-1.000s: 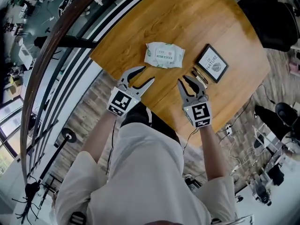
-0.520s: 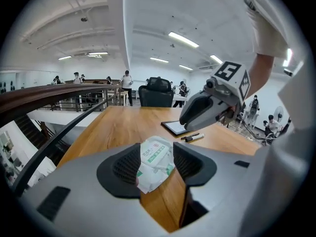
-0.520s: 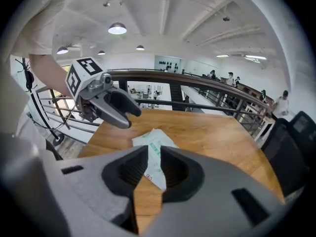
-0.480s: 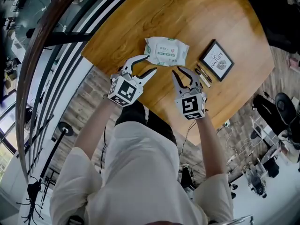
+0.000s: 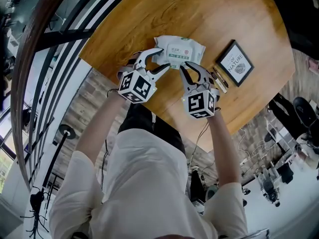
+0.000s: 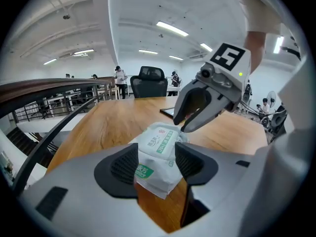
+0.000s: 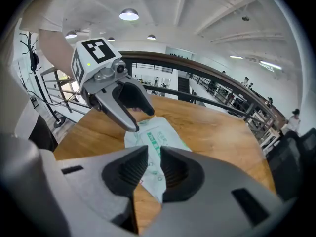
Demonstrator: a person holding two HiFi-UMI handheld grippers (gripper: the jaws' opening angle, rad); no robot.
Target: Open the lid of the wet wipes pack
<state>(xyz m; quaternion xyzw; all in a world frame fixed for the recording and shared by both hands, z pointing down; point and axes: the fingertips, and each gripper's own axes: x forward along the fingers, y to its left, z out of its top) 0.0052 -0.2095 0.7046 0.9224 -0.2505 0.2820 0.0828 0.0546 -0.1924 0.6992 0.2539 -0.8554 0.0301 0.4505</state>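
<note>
Noting surfaces first: the tabletop (image 5: 224, 14) is warm brown wood with a long grain and a rounded edge. We see the wet wipes pack (image 5: 193, 47) lying flat on it, not far in from the edge nearest the person. It is a soft, crinkled white plastic pouch, roughly rectangular, with sealed ends. Its lid (image 5: 178, 54) is a flat white flap with a green label band, and it lies closed on the pack's top face. Toward the tabletop's right edge sits a picture frame (image 5: 235, 62), black-rimmed and square, with two thin pens (image 5: 218, 79) just beside it.

We record the left gripper (image 5: 164, 59) at the pack's left end, its ribbed black pads wide apart and opening. The pack's end shows between them, with a gap at each pad. The right gripper (image 5: 191, 68) sits at the pack's near side. Its jaws are only narrowly apart and clamp nothing; the pack shows through the gap.
</note>
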